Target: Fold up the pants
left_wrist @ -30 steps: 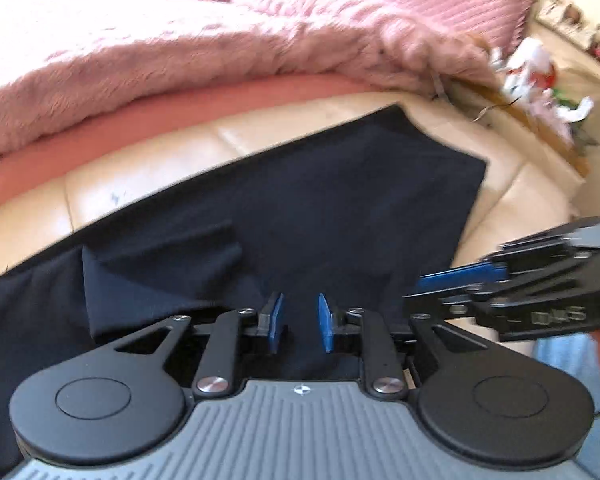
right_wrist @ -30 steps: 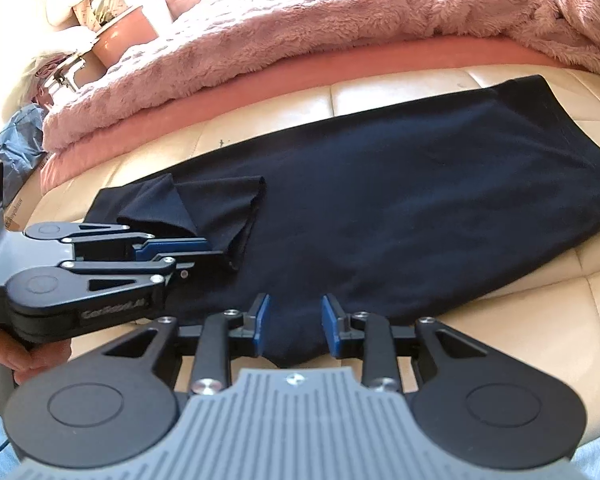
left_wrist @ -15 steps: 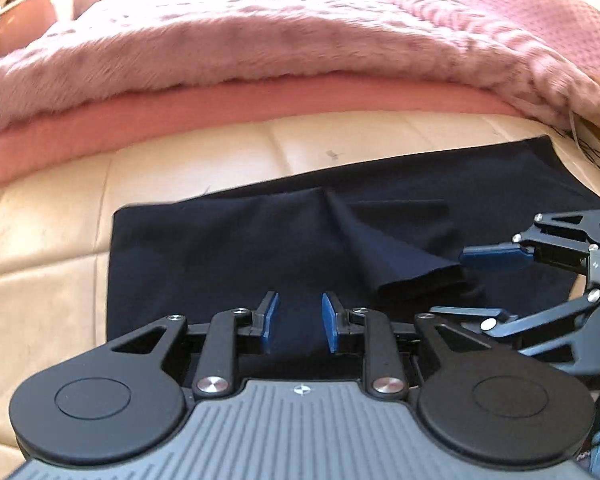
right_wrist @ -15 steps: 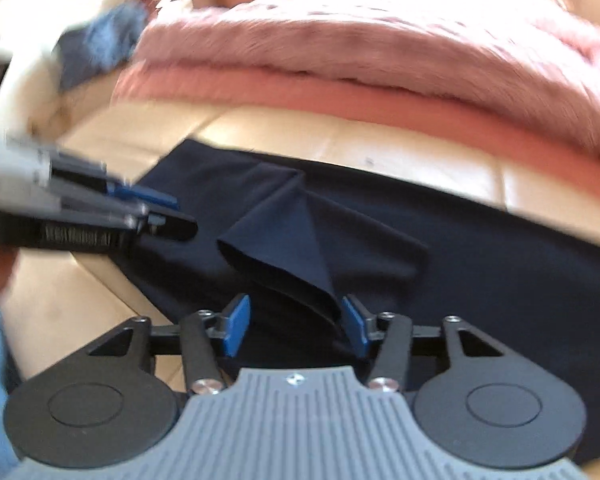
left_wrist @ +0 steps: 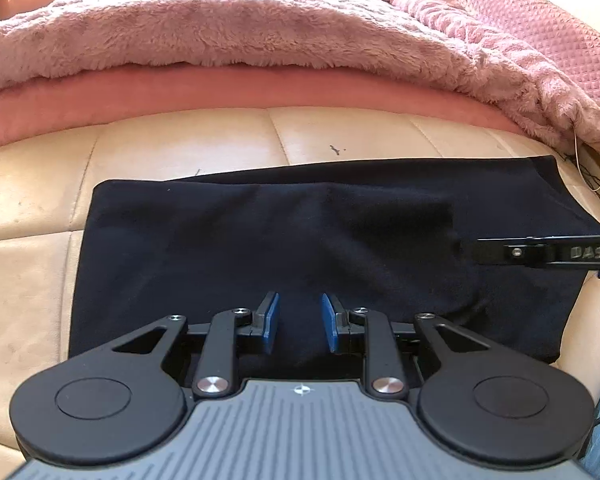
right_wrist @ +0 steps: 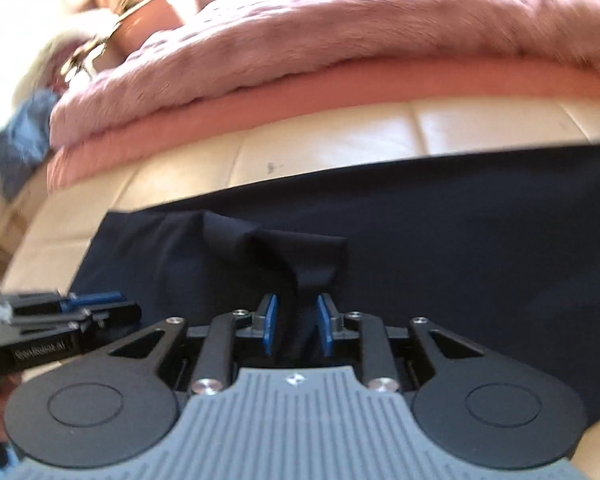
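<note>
Dark navy soft-fabric pants [left_wrist: 320, 248] lie flat on the cream padded leather bench [left_wrist: 32, 264], just before the pink fluffy blanket [left_wrist: 220, 20]. The cloth is limp and light, so take it at an edge or raised fold. Your right gripper [right_wrist: 296, 322] tilts downward, its blue-padded fingers closing around a lifted fold, though blur hides whether they already pinch it. Your left gripper [left_wrist: 300, 322], likewise tilted, holds its fingers slightly spread over the near hem, apparently empty.
</note>
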A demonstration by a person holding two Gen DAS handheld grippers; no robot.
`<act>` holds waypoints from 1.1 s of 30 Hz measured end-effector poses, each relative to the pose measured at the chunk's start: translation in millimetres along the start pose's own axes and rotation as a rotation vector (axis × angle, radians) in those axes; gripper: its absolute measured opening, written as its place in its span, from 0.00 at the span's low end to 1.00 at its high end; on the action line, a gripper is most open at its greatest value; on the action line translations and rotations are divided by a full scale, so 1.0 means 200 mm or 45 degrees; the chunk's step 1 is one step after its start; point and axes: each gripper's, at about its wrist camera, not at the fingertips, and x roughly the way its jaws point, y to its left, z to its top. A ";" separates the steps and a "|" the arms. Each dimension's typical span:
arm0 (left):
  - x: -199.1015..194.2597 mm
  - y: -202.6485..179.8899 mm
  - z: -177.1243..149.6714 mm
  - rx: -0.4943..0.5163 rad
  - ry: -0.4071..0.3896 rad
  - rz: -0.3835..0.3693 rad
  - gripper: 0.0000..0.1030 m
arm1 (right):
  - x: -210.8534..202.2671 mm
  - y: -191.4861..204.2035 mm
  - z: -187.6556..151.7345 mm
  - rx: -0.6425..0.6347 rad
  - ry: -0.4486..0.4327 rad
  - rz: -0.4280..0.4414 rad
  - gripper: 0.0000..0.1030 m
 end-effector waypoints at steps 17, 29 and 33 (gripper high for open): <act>0.00 0.03 -0.02 -0.069 0.026 0.018 0.28 | 0.14 -0.09 -0.06 0.402 0.066 0.247 0.15; -0.30 0.15 -0.03 -0.194 -0.146 0.167 0.28 | -0.25 0.14 0.23 0.102 -0.104 0.282 0.00; -0.36 0.14 0.01 -0.207 -0.192 0.160 0.28 | -0.51 0.10 0.40 0.039 -0.179 0.261 0.00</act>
